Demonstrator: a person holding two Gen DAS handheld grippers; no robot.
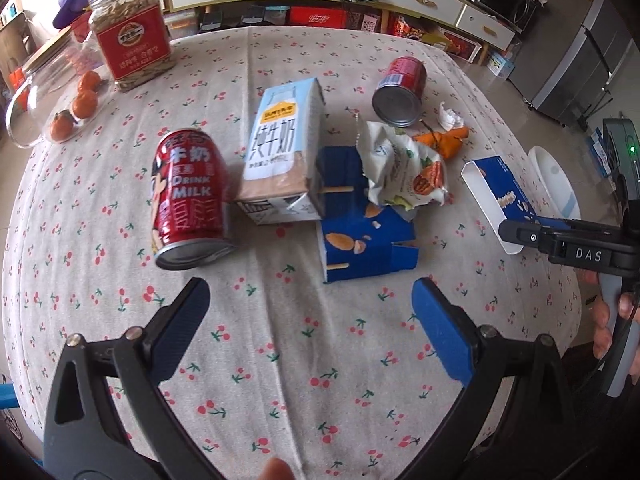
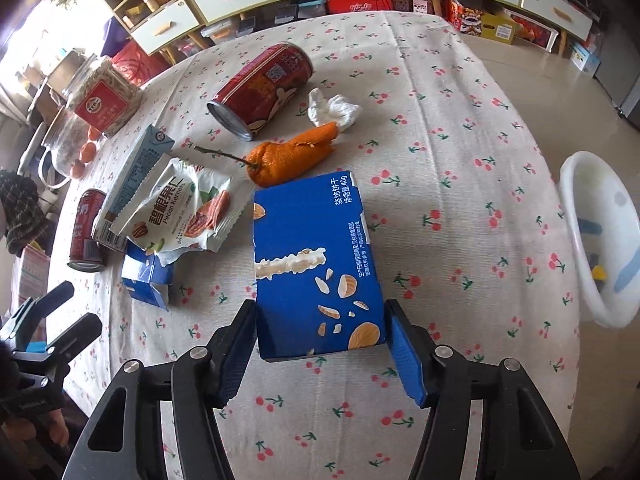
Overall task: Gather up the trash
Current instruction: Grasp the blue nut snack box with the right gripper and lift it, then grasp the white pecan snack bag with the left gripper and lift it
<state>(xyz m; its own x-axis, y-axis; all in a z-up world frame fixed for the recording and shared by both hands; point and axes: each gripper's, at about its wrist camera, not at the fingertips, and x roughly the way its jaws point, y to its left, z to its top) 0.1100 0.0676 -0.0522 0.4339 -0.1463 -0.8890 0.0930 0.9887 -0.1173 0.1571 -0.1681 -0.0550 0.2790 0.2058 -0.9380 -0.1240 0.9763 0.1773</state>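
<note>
- Cherry-print cloth covers the desk (image 1: 280, 360); left wrist view: the left tool (image 1: 310, 312) hangs with fingers wide apart, holding nothing, near a red can (image 1: 188, 196), milk carton (image 1: 282, 152) and torn blue box (image 1: 360, 224).
- Right wrist view: the right tool (image 2: 320, 354) is clamped on a blue biscuit box (image 2: 316, 264); orange peel (image 2: 288, 156), a tissue (image 2: 334, 110) and a white bin (image 2: 596, 240) lie beyond.
</note>
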